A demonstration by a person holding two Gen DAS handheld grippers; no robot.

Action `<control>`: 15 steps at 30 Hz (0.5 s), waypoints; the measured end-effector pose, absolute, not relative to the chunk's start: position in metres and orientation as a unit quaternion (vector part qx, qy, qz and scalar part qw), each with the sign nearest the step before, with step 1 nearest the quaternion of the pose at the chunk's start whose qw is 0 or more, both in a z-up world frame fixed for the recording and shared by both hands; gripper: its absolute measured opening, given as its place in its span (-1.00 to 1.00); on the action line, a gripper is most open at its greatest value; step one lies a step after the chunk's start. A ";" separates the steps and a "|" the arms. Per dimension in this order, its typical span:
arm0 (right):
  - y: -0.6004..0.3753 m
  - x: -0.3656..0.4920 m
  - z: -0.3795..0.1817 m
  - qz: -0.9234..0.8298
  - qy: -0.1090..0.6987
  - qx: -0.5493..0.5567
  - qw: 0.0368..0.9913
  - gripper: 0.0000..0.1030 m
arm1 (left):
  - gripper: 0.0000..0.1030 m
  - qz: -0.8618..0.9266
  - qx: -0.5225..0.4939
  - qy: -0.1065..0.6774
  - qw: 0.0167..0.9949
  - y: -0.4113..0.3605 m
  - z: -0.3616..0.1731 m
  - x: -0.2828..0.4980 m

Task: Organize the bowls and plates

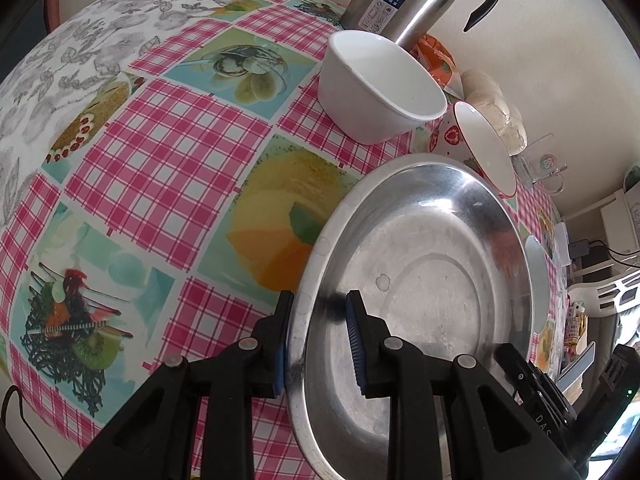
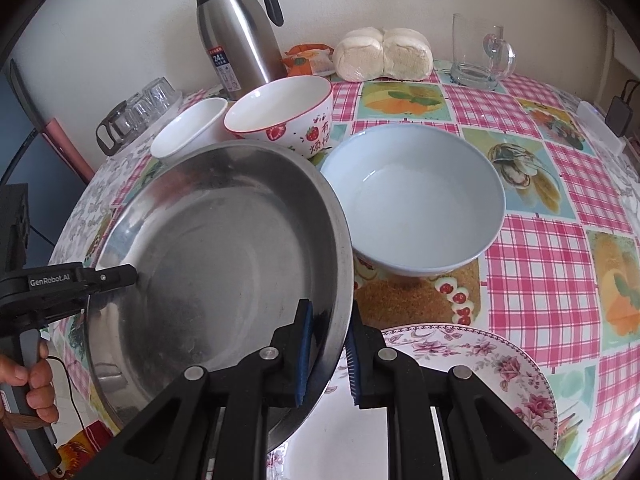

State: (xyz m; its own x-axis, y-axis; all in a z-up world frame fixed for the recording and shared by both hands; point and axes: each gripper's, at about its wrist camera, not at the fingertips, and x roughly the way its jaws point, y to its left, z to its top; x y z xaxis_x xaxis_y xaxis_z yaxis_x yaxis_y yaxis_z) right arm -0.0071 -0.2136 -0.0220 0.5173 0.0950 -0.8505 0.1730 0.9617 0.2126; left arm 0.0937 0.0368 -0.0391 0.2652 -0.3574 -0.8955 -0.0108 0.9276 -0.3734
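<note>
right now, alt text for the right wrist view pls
The right gripper clamps the near rim of a steel pan, which the left gripper holds at the far side, over a floral plate. Behind sit a blue bowl, a strawberry bowl and a thermos.

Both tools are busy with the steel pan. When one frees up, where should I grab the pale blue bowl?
Take the pale blue ceramic bowl by its rim on the near right side, one finger inside and one outside. It stands upright and open. Its left side crowds the round steel pan, and the strawberry-print bowl stands behind, so the right is clearest.
</note>
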 end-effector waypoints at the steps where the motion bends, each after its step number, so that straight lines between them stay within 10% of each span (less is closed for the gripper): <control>1: -0.214 -0.007 -0.022 -0.025 0.490 0.136 0.861 -0.68 | -0.51 -0.112 -0.155 0.596 0.780 0.036 -0.040 0.093; 8: -0.222 -0.009 -0.019 -0.026 0.481 0.158 0.862 -0.67 | -0.60 -0.100 -0.165 0.590 0.784 0.045 -0.039 0.091; 15: -0.247 -0.010 -0.017 -0.039 0.452 0.225 0.862 -0.26 | -0.64 -0.093 -0.177 0.583 0.787 0.050 -0.035 0.090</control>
